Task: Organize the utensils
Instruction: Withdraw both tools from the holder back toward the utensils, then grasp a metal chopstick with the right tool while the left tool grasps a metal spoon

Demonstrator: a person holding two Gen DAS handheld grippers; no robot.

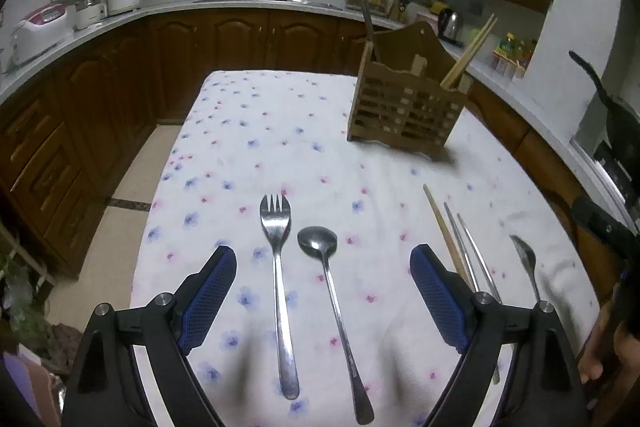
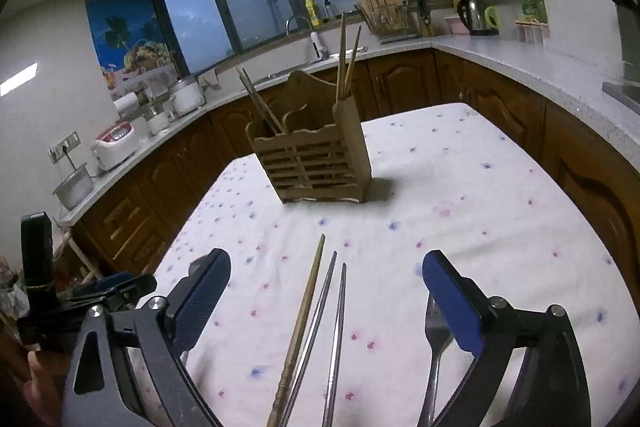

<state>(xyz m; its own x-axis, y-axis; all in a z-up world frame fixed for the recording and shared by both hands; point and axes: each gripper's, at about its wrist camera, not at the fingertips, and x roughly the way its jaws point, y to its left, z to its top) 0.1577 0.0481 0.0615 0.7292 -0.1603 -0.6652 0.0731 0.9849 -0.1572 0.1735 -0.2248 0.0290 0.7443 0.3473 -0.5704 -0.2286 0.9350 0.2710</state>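
Two grippers wide open, holding nothing: left gripper over fork and spoon, right gripper over wooden chopstick and metal chopsticks, all lying well short of holder. Risk: neighbours nearly touching, so jaws may catch two at once; thin metal may slip on cloth.

Rice cooker and kettle on countertop.

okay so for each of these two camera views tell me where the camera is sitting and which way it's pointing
Left wrist: on the left gripper, above the table's near edge, facing the fork and spoon; open jaws and fingertips of a hand show.
Right wrist: on the right gripper, facing the chopsticks; open jaws show.
Both share the wooden holder and the flowered cloth.
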